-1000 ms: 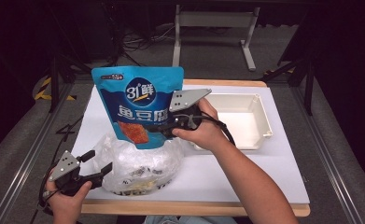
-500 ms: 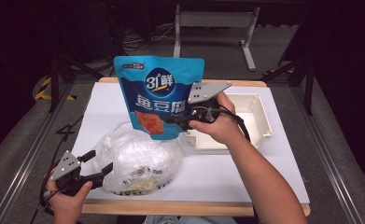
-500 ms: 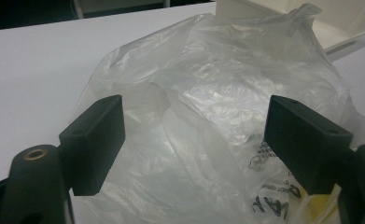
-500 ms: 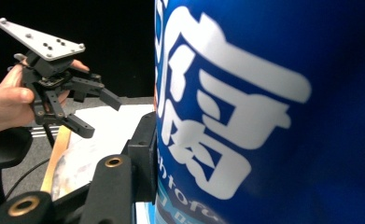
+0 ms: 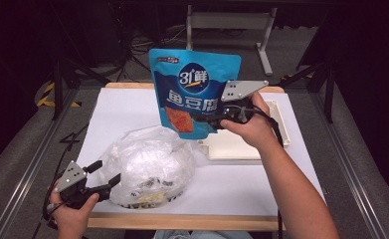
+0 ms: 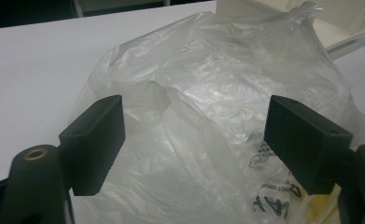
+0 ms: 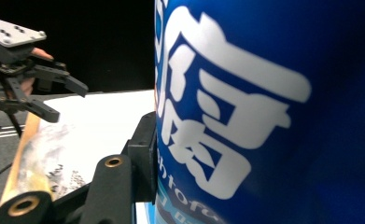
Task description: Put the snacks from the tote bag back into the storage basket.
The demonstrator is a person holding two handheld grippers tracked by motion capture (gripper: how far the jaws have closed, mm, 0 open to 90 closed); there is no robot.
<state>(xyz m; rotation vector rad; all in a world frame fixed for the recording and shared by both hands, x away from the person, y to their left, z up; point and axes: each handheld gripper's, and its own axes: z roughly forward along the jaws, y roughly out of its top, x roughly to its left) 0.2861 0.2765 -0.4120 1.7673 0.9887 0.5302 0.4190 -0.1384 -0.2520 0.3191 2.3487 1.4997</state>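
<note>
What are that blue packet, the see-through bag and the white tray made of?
Blue packet: seemingly glossy printed plastic film; it has a smooth sheen and holds its flat shape while clamped in the right gripper.
See-through bag: thin, crinkly clear plastic, wrinkled and glinting.
White tray: probably rigid matte plastic, with smooth moulded walls; I can't be certain.

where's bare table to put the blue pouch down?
Widest bare patch: far-left of the white table, between its left edge and the plastic bag. A smaller patch lies near the front right, below the white tray. Crowded: front-left, where the left gripper faces the bag, and around the tray.
</note>
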